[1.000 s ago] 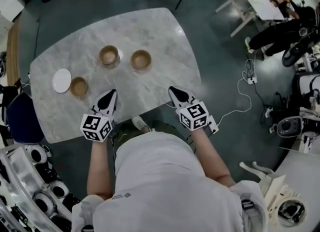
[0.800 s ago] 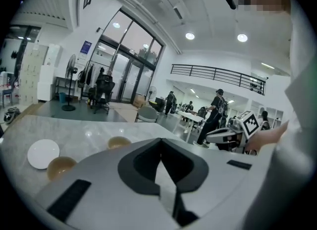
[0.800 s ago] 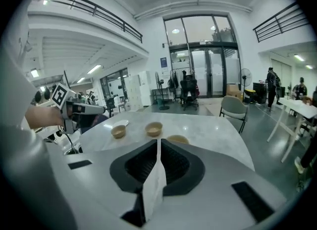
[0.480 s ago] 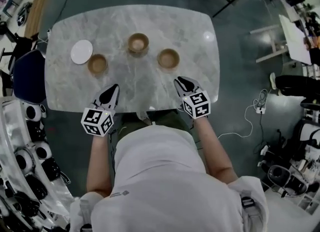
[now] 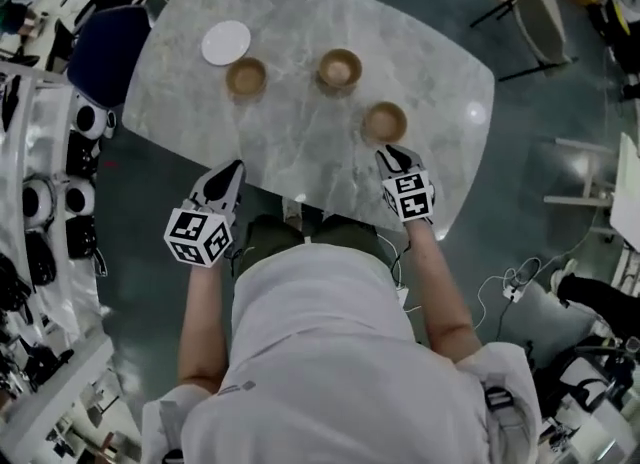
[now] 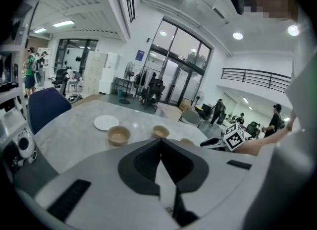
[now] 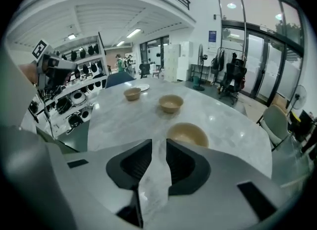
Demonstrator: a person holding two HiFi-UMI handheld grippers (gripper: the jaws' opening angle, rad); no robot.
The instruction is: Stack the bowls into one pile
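Three tan bowls stand apart on the marble table (image 5: pixel 300 142): a left bowl (image 5: pixel 246 76), a middle bowl (image 5: pixel 340 67) and a right bowl (image 5: pixel 385 120). My right gripper (image 5: pixel 391 151) hovers just short of the right bowl (image 7: pixel 188 134), pointing down at it. Its jaws have just been opening; they stand open (image 7: pixel 158 143) with nothing between them. My left gripper (image 5: pixel 233 167) is at the table's near edge, well short of the left bowl (image 6: pixel 119 135). Its jaws meet at the tips (image 6: pixel 161 141), shut and empty.
A white plate (image 5: pixel 226 42) lies beside the left bowl. A blue chair (image 5: pixel 110 47) stands at the table's far left corner. Racks of equipment (image 5: pixel 40 202) line the left side. Another chair (image 5: pixel 540 12) and floor cables (image 5: pixel 510 282) are on the right.
The head view has swung, so the table now lies diagonally. My right gripper has moved forward and down to the right bowl. My left gripper has shifted along the near edge.
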